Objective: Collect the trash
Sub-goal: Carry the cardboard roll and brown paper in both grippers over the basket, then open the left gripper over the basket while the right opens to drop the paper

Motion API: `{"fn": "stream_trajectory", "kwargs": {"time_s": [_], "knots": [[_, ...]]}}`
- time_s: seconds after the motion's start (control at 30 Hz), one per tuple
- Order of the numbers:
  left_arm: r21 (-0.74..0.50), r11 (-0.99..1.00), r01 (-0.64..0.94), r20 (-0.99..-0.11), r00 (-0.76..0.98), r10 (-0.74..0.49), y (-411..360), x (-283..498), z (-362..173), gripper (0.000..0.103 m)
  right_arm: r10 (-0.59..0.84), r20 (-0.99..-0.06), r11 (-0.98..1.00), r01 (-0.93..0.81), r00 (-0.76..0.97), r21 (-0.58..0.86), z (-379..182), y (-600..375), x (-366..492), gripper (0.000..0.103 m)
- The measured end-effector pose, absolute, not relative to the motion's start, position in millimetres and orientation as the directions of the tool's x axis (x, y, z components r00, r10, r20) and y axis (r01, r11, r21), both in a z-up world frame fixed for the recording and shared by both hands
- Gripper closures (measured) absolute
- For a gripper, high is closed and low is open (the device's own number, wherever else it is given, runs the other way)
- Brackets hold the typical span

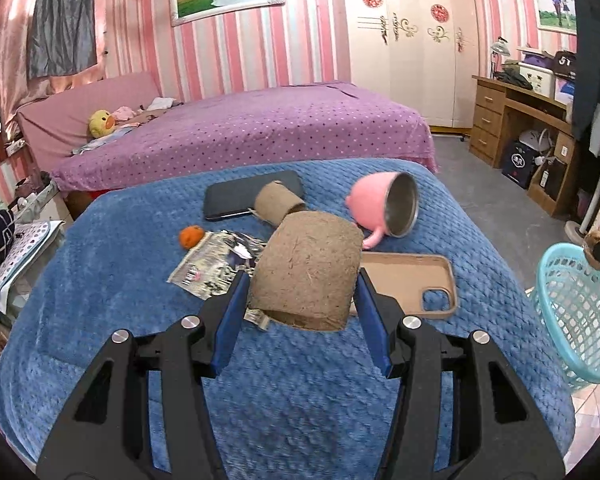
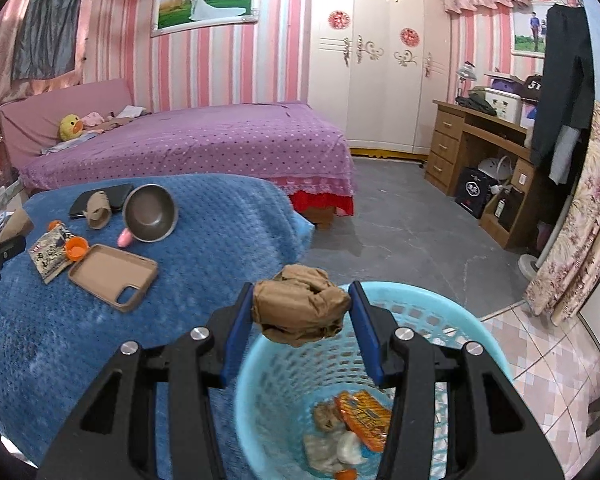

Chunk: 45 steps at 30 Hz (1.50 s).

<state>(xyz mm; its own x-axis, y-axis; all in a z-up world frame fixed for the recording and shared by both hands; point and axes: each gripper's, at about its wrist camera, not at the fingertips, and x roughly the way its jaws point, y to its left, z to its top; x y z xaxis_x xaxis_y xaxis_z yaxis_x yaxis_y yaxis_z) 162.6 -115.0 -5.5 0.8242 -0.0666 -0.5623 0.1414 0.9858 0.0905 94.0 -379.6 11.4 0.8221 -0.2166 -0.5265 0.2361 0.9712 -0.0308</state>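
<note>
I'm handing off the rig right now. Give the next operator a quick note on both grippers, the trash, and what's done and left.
Left gripper: shut on a brown cardboard tube, above the blue blanket.
Right gripper: shut on crumpled brown paper, over the turquoise basket.
Done: an orange wrapper and other scraps lie in the basket.
Left: drop both loads; second tube, printed wrapper and orange cap remain on the blanket.

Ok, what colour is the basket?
Light blue basket, seen best from the right wrist.
</note>
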Motion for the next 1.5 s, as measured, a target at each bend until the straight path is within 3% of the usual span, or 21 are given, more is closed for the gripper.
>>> {"fn": "stream_trajectory", "kwargs": {"time_s": [0.5, 0.93, 1.3, 1.5], "knots": [[0.105, 0.975, 0.198, -0.554, 0.825, -0.108, -177.8, 153.2, -7.6, 0.051, -0.309, -0.524, 0.940, 0.339, 0.794, -0.041, 5.1, -444.6, 71.0, 0.056], [0.066, 0.927, 0.369, -0.543, 0.793, -0.276, -266.8, 128.2, -5.6, 0.051, -0.354, -0.540, 0.925, 0.371, 0.763, -0.083, -1.6, -478.4, 40.4, 0.056], [0.014, 0.836, 0.548, -0.585, 0.683, -0.438, -335.3, 113.8, -32.8, 0.051, -0.381, -0.545, 0.899, 0.436, 0.747, -0.032, -6.9, -503.0, 19.2, 0.056], [0.018, 0.806, 0.591, -0.596, 0.654, -0.466, -361.3, 110.3, -40.6, 0.050, -0.393, -0.559, 0.886, 0.463, 0.730, -0.019, -12.9, -515.6, 12.9, 0.056]]}}
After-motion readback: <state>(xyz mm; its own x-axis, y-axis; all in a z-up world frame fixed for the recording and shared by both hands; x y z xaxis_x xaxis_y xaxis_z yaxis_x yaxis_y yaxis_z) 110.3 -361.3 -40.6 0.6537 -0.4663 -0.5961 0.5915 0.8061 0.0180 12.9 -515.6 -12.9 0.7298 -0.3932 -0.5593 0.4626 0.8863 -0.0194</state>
